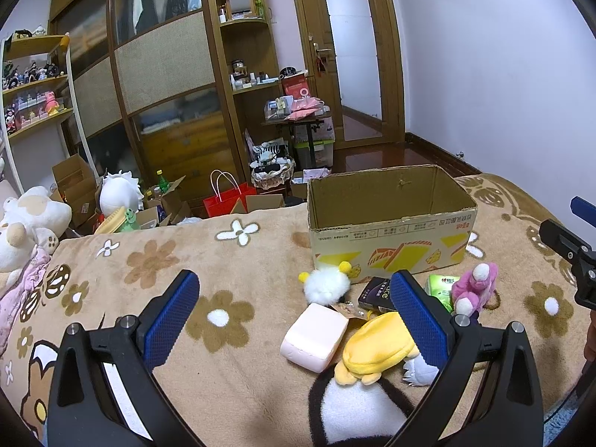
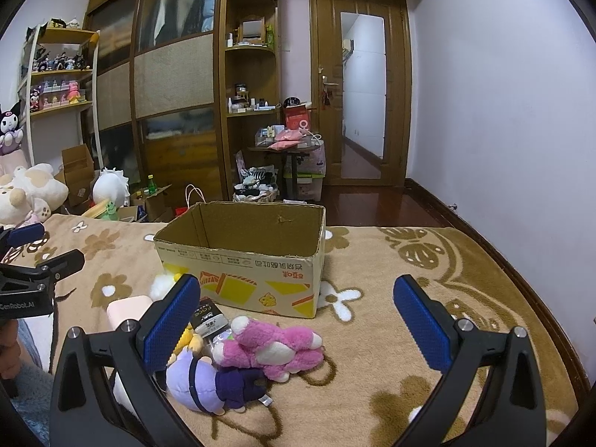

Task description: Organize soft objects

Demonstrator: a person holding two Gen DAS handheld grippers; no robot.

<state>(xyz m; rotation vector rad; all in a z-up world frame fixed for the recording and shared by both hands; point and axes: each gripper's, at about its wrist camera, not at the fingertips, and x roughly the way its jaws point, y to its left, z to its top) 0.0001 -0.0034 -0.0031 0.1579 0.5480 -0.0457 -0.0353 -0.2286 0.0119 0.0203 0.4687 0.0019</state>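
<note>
An open, empty cardboard box (image 1: 391, 219) stands on the flowered blanket; it also shows in the right wrist view (image 2: 242, 260). In front of it lie a white pom-pom toy (image 1: 327, 287), a pink block (image 1: 314, 337), a yellow plush (image 1: 376, 350), a pink plush (image 1: 475, 290) and a green tissue pack (image 1: 441, 287). The right wrist view shows the pink plush (image 2: 275, 346) and a purple doll (image 2: 208, 383). My left gripper (image 1: 294, 320) is open above the pink block. My right gripper (image 2: 294, 320) is open and empty, hovering over the pink plush.
A dark packet (image 1: 376, 292) lies by the box. Large plush toys (image 1: 26, 223) sit at the bed's left edge. Beyond the bed are boxes, a red bag (image 1: 227, 201), a wardrobe and a door. The blanket (image 2: 447, 279) lies right of the box.
</note>
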